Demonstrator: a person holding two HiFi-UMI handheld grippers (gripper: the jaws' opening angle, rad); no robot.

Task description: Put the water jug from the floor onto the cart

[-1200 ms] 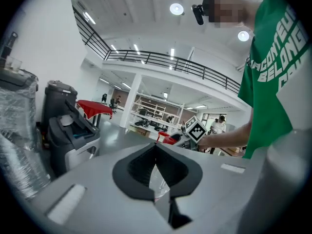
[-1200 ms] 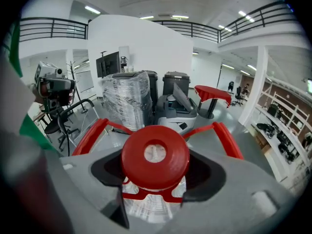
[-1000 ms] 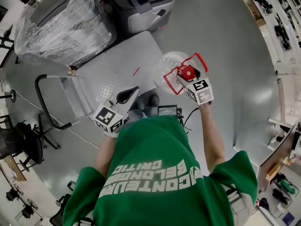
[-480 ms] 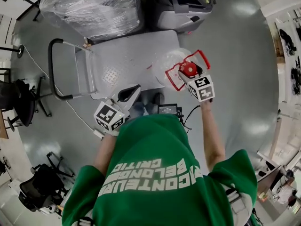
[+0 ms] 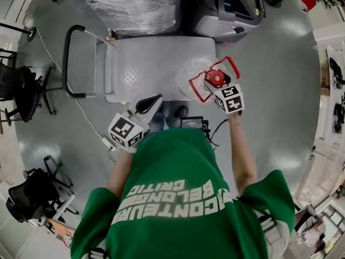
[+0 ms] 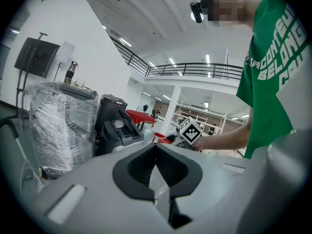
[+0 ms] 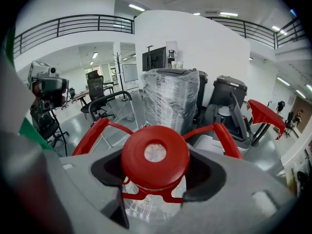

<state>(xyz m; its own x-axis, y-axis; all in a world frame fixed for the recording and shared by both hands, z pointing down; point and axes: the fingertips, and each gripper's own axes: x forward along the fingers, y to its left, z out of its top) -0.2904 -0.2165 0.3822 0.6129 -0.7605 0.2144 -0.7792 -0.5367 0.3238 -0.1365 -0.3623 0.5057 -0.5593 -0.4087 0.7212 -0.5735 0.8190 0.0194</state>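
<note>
Right hand-held gripper (image 5: 216, 84): clenched on the red-capped neck of the clear plastic water jug (image 5: 192, 75).
Jug position: over the grey flat-deck cart (image 5: 143, 63) at its right edge — contact unclear.
Left hand-held gripper (image 5: 152, 101): closed, empty.

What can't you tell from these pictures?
- Head view: whether the water jug touches the cart; looking straight down, its body hides its base.
- Right gripper view: most of the jug's body, behind the right gripper.
- Head view: the plastic-wrapped load, cut off by the top edge.
</note>
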